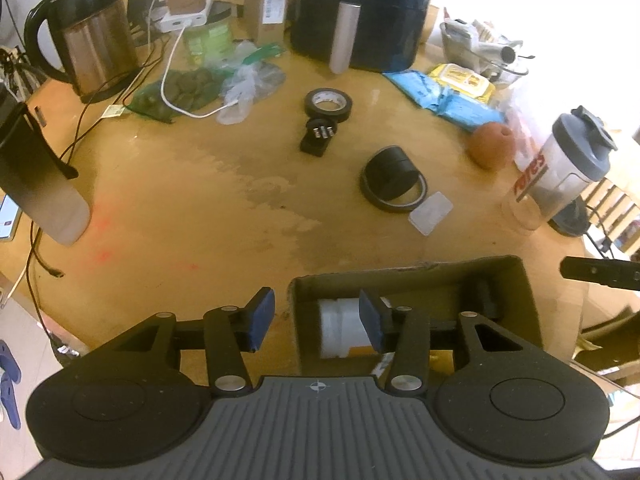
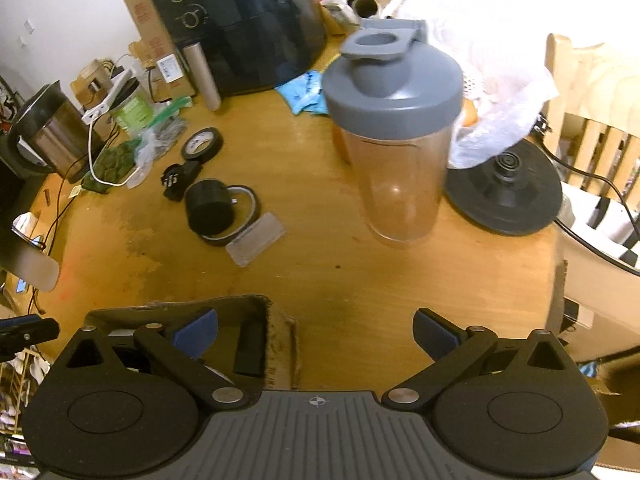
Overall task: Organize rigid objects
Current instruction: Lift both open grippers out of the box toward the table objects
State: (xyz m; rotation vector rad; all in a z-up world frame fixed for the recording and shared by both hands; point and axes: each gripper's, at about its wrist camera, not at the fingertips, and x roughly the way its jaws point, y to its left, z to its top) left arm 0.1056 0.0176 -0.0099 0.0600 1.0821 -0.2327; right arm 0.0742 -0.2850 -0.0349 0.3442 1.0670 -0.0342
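**Two hand-held grippers, both angled down, nothing clamped**

The left hand-held gripper points steeply downward, its body filling the bottom of its own view. Its two black linkage arms reach forward and end in blue pads that face each other across a moderate gap, with nothing pressed between them. In the same view the tip of the other tool shows as a dark bar at the right edge.

The right hand-held gripper is tilted down as well. Its jaws stand wide apart, the blue fingertips splayed outward to either side, and no object sits between them. No hand or sleeve shows in either view.
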